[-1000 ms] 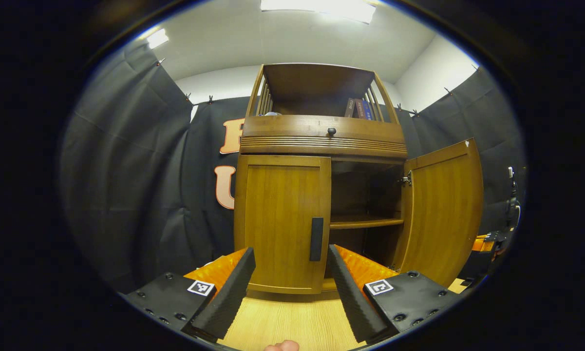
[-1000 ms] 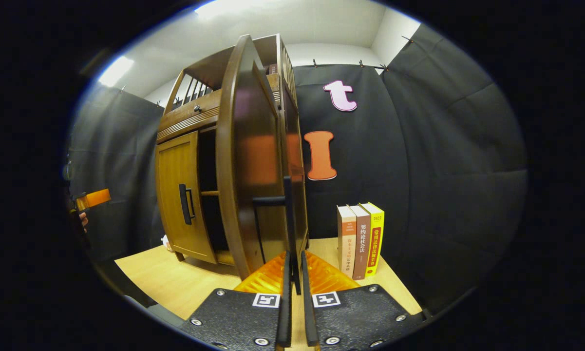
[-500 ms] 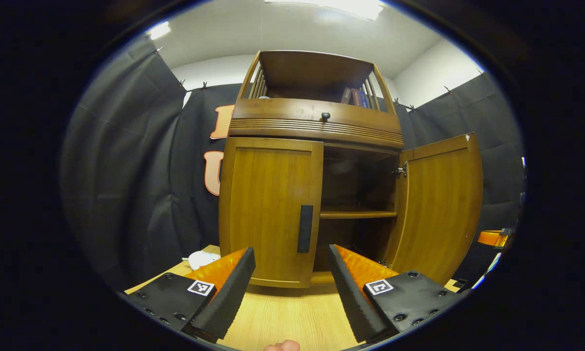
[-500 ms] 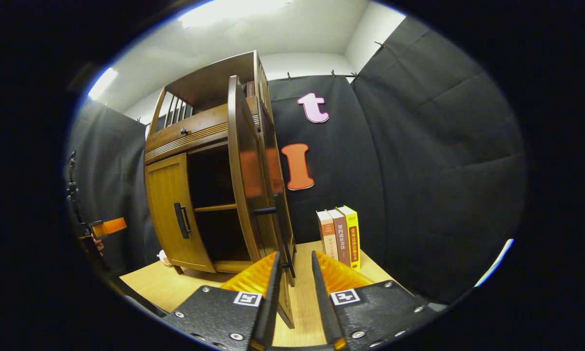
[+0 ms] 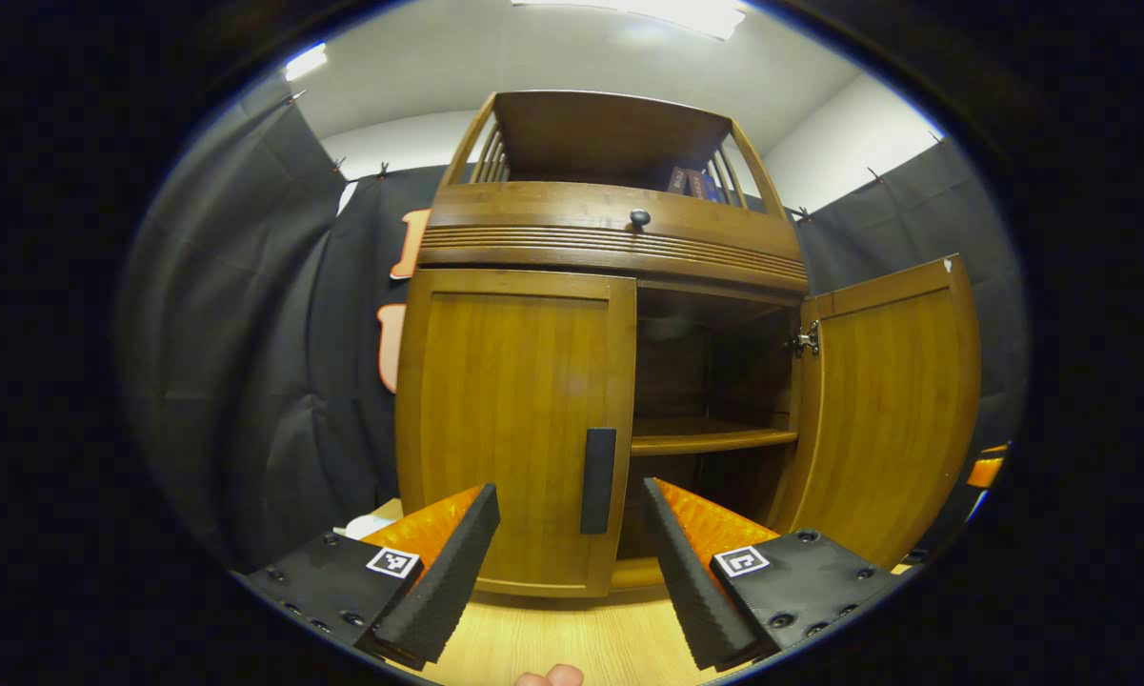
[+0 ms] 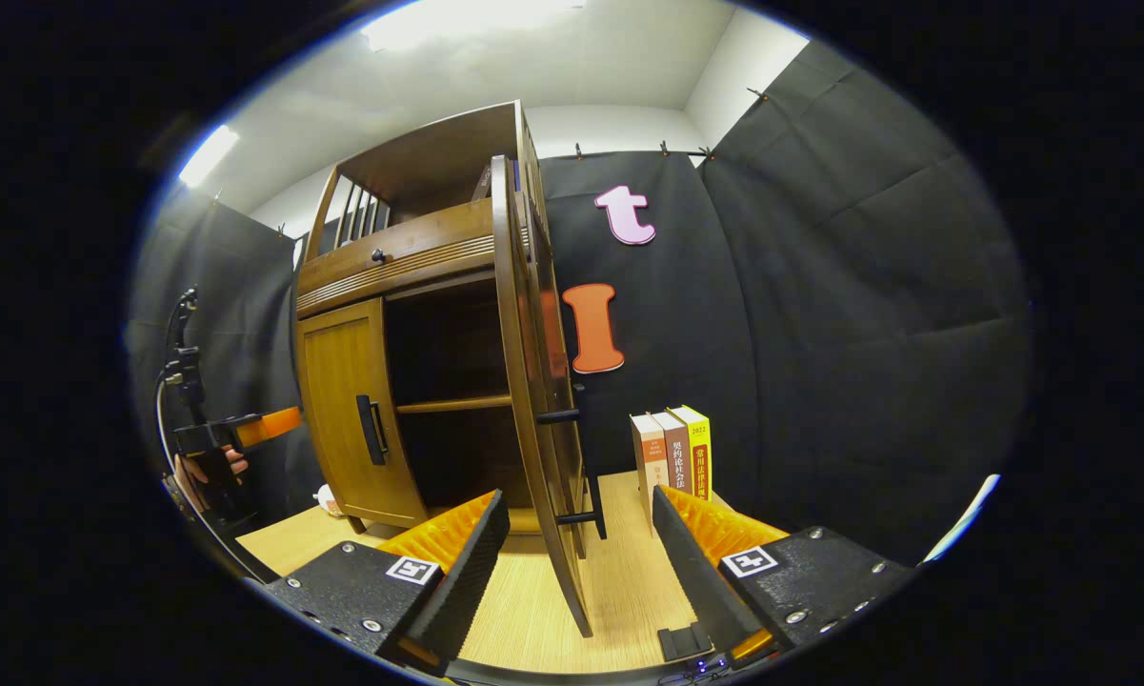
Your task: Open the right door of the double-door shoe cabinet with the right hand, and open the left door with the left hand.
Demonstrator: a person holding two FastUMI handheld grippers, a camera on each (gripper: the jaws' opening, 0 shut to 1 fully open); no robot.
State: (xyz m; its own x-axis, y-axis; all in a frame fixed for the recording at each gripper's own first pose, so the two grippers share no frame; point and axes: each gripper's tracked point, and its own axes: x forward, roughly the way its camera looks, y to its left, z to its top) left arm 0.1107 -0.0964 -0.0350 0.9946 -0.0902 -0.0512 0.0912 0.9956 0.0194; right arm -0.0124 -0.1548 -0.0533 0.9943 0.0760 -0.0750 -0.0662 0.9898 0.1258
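The wooden shoe cabinet (image 5: 610, 238) stands close in front of me in the left gripper view. Its left door (image 5: 510, 419) is closed, with a dark upright handle (image 5: 598, 481). My left gripper (image 5: 569, 510) is open just short of that handle, touching nothing. The right door (image 5: 891, 410) is swung wide open. In the right gripper view this right door (image 6: 531, 381) is edge-on, its bar handle (image 6: 583, 455) free. My right gripper (image 6: 579, 510) is open a little in front of it, holding nothing. The left gripper (image 6: 248, 431), held by a hand, shows at far left.
Three upright books (image 6: 672, 457) stand on the wooden table (image 6: 619, 610) right of the cabinet. A shelf (image 5: 705, 440) crosses the open compartment. A drawer knob (image 5: 639, 218) sits above the doors. A small white object (image 5: 367, 526) lies by the cabinet's left foot.
My right gripper has opened, let go of the right door's handle and drawn back. The left gripper has moved closer to the left door's handle.
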